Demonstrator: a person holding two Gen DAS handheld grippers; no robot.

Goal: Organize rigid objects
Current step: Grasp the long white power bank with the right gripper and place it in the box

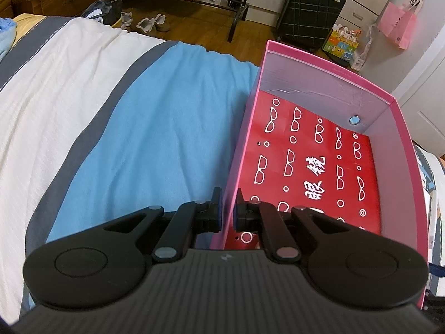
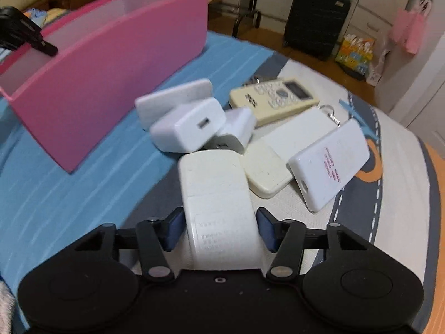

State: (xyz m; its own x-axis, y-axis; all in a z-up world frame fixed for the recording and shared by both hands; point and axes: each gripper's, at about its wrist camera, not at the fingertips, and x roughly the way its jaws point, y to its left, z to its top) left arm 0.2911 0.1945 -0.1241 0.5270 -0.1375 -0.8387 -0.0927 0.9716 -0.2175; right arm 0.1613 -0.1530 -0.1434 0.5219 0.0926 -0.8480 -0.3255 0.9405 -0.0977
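The right tool [image 2: 219,229] stood about half open, its blue pads [image 2: 175,229] on either side of a white power adapter [image 2: 217,194], a rounded block with faint grey print on its near face. The pads looked to be at or just off its flanks; whether they pressed on it could not be told, so the block seemed bracketed rather than firmly gripped.

It lay on the bed [image 2: 83,194], at the near edge of a loose heap. Just beyond it were two smaller white chargers [image 2: 189,128], one showing a USB port, a flat white slab [image 2: 172,100], a cream case [image 2: 267,172], a white power bank [image 2: 331,164] with red print, and a cream remote control [image 2: 275,97].

To the left stood the pink box [image 2: 105,83], open-topped.

The left tool [image 1: 228,213] was shut on that box's thin side wall, pinching the rim to steady it. Inside, the box [image 1: 328,72] held a red sheet [image 1: 311,167] printed with white spectacles; a small round disc [image 1: 354,120] sat on its far wall.

The adapter would likely handle as stiff, dense and moderately heavy, with smooth plastic that could slip. Its flat parallel flanks, near the middle of its length, seemed the best place to take hold, squeezed firmly so it would not pivot.
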